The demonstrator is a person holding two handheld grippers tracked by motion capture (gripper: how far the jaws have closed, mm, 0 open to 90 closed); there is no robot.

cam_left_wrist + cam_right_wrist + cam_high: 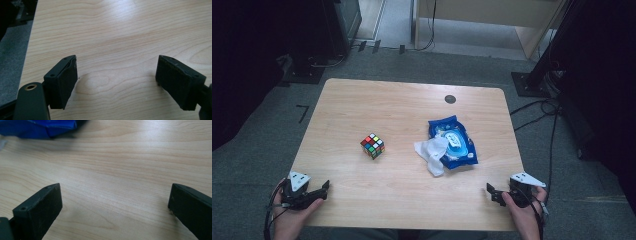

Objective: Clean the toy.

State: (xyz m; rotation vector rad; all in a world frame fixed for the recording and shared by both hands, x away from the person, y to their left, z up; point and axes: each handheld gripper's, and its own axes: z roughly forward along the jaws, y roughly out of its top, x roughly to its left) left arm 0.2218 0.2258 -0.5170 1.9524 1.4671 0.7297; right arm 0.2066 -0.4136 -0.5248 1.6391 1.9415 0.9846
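Table point(362, 100): a cube point(372, 145) lies left of centre; a blue wipes pack point(458, 142) lies right of centre, with a white wipe point(432, 152) drawn out at its left side. A dark round plug point(450, 99) sits near the far edge. Left gripper point(323, 190) is at the near left corner, jaws wide, nothing between. Right gripper point(492, 192) is at the near right edge, jaws wide, empty, with the pack beyond it. Bare wood runs between both grippers and the things. Cables point(537, 112) lie on the floor right of the table.
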